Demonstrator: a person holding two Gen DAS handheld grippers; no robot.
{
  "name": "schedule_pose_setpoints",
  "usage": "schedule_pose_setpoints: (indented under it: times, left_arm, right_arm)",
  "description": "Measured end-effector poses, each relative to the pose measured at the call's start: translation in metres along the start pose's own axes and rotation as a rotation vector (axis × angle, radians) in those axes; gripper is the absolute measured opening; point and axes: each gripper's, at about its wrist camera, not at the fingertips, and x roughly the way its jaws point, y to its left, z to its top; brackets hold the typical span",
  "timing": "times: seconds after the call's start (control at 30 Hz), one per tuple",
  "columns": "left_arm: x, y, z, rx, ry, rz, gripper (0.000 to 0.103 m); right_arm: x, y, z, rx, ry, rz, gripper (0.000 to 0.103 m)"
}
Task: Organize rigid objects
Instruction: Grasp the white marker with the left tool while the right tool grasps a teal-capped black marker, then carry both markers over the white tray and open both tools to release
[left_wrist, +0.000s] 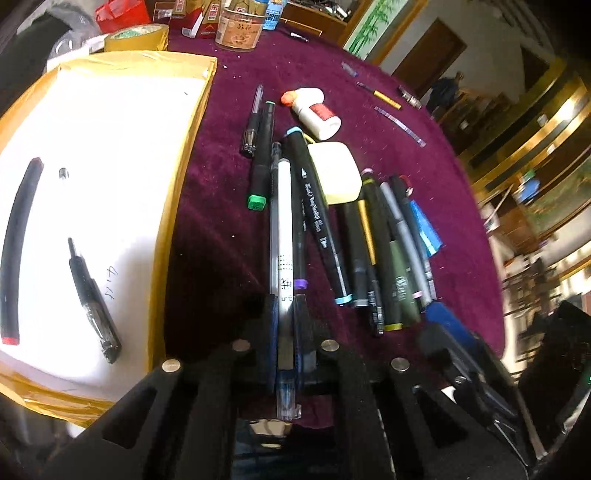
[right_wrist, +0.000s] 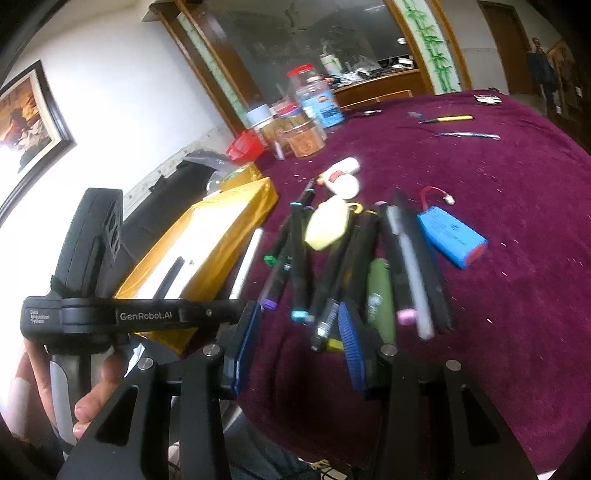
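My left gripper (left_wrist: 286, 306) is shut on a white pen (left_wrist: 284, 229) and holds it lengthwise above the purple cloth, just right of the yellow-edged box (left_wrist: 192, 122). The box's white floor holds a black marker with red ends (left_wrist: 18, 243) and a black pen (left_wrist: 90, 295). A heap of markers and pens (left_wrist: 373, 254) lies to the right, with a yellow eraser (left_wrist: 338, 171) on it. My right gripper (right_wrist: 299, 325) is open and empty, low at the near end of the marker heap (right_wrist: 354, 266). The white pen (right_wrist: 245, 266) shows left of the heap.
A white glue bottle (left_wrist: 314, 110) and a blue battery (right_wrist: 452, 236) lie by the heap. Jars (right_wrist: 306, 122), a tape roll (left_wrist: 136, 37) and a red bag (left_wrist: 122, 14) stand at the table's far side. Small pens (right_wrist: 447, 119) lie far right.
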Motion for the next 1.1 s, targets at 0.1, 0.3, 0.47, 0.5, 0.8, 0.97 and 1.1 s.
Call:
schedule_pose_setpoints:
  times: [0.1,0.3,0.47,0.5,0.8,0.97,1.1]
  left_arm:
    - [-0.005,0.004,0.000,-0.031,-0.040,-0.084,0.005]
    - [-0.015,0.011,0.004,-0.066,-0.087,-0.206,0.005]
    - [-0.022,0.017,-0.001,-0.066,-0.110,-0.272,0.005]
    - [-0.023,0.017,-0.001,-0.062,-0.106,-0.284,0.005]
    - [-0.030,0.021,0.001,-0.057,-0.125,-0.292,0.005]
    - [-0.055,0.029,0.001,-0.060,-0.200,-0.249,0.005]
    - [-0.079,0.041,0.007,-0.078,-0.262,-0.163,0.005]
  right_arm:
    - [0.010,0.006,0.006,-0.020,0.020,0.019,0.038]
    - [0.053,0.006,0.039,-0.013,0.093,0.006,0.034]
    - [0.093,0.008,0.054,-0.025,0.172,-0.073,0.033]
    - [0.101,0.008,0.053,-0.022,0.201,-0.074,0.030]
    - [0.095,0.013,0.048,0.007,0.159,-0.049,0.014]
    - [0.064,0.034,0.052,-0.005,0.069,0.028,0.014]
    - [0.052,0.062,0.051,-0.051,0.049,0.079,0.014]
